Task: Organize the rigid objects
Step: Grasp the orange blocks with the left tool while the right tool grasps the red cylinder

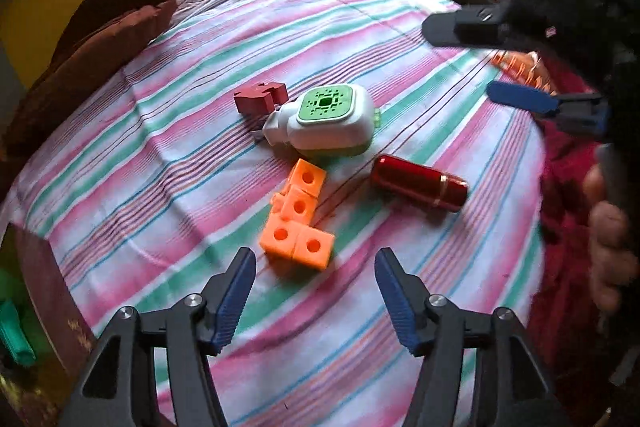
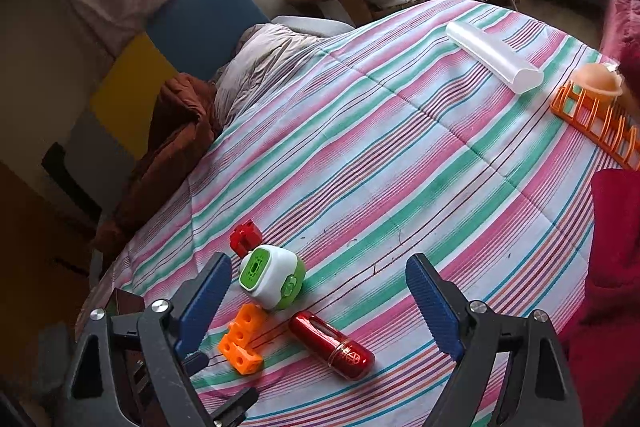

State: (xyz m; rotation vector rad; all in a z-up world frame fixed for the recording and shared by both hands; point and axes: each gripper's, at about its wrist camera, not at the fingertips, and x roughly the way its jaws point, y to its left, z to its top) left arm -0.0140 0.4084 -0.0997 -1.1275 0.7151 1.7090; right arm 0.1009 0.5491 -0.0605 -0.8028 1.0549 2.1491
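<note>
Apparently gathered for sorting, the orange blocks [image 1: 297,223], red cylinder [image 1: 419,187] and green-white device [image 1: 326,121] cluster mid-bedspread [image 1: 160,163], just beyond the spread, empty left gripper [image 1: 316,283], the right gripper [image 2: 320,301] likewise spread and empty

The left tongs [image 1: 316,291] are hanging over the striped bedspread [image 1: 192,155] with their blue pads apart and nothing between them. Just past the tips the orange block cluster [image 1: 298,217] is lying — its holed faces turned up. Beyond it the white-and-green device [image 1: 324,121] is resting, with the dark red block [image 1: 260,99] touching its left end. The red metallic cylinder [image 1: 418,187] is lying on its side to the right of the cluster. At upper right the right tongs [image 1: 472,63] are reaching in, fingers spread — empty.
</note>
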